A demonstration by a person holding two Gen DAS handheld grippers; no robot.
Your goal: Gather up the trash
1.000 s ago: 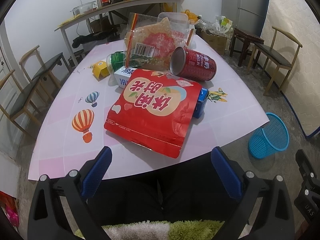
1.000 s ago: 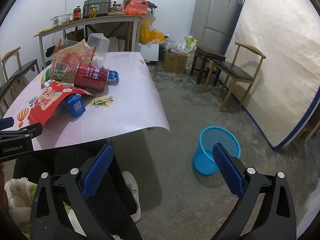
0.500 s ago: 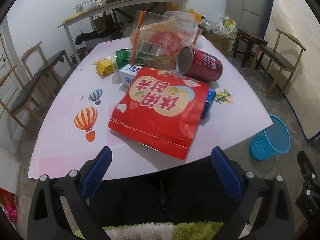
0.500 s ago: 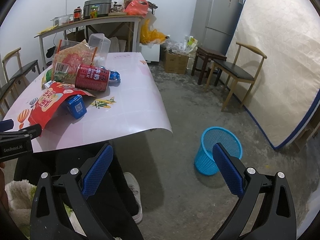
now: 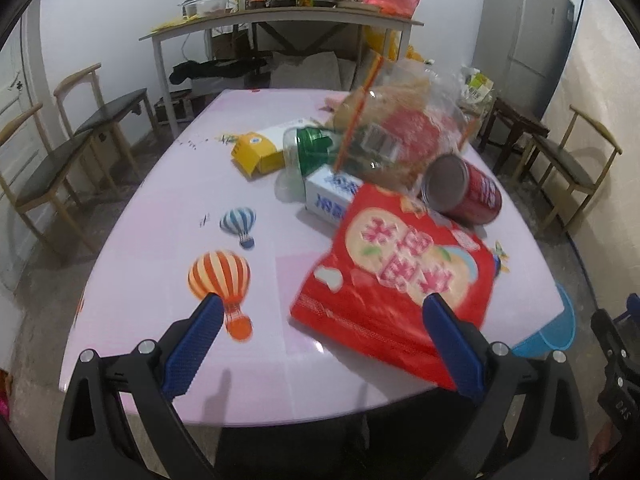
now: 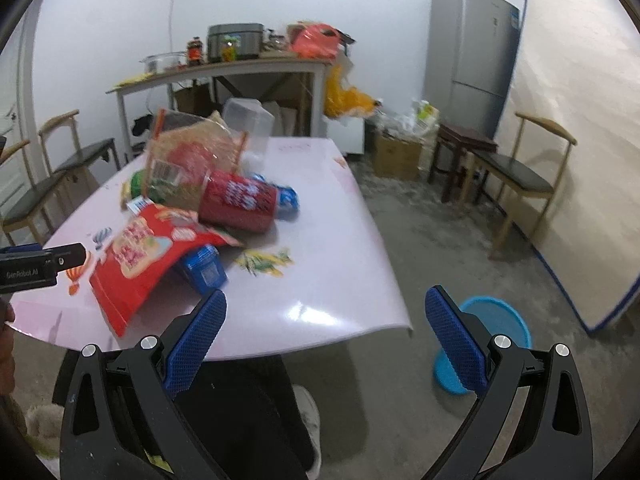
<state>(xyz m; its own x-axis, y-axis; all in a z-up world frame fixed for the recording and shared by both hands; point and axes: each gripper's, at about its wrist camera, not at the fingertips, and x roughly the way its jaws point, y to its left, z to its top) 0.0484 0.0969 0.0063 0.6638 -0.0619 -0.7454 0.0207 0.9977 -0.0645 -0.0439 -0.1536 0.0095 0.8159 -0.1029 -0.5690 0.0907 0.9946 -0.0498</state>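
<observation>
Left wrist blurred, blue basket [image 5: 554, 332] seemingly half-hidden

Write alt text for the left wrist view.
The open left gripper hovers empty over a pink table near a trash pile: a red snack bag, a red can on its side, a white carton and a yellow box.

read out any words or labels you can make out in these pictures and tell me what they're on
"GenRobot.AI": side of the left gripper.
"UAS": black body of the right gripper.
Red snack bag: large Chinese characters, blurred.
Red can: white lettering, blurred.
White carton: blue print, unreadable.
</observation>
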